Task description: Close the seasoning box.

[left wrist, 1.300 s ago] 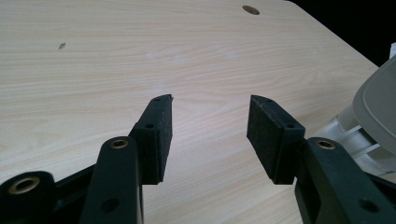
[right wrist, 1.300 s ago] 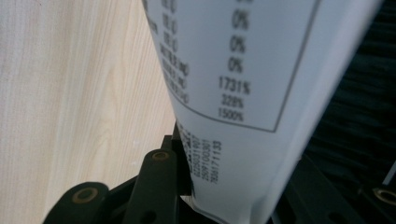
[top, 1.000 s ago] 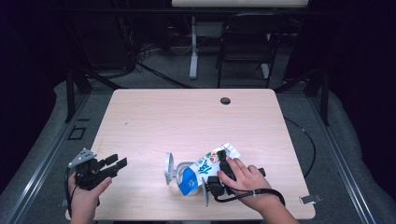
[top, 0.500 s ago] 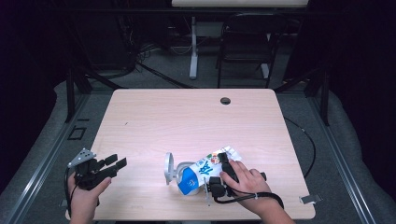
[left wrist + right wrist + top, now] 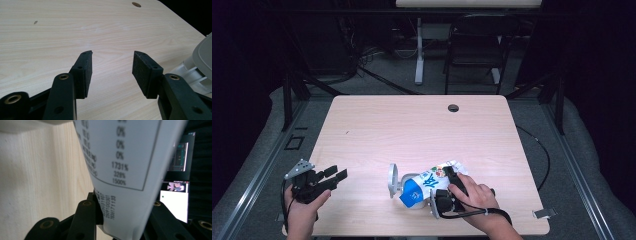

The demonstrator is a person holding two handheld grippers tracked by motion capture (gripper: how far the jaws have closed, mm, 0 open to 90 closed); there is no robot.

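Pouch [image 5: 424,184] clamped in R gripper [image 5: 447,186] on table [image 5: 412,125]; L gripper [image 5: 112,72] jaws apart, w/ nothing between.

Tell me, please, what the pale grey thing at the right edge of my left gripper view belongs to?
Observer: In the high view it is a round grey piece at the left end of a crumpled blue-and-white package lying on the table.
Operator: Is the other gripper anywhere near it?
Observer: Yes, the right gripper is closed on the package, one jaw on each side of its white printed panel.
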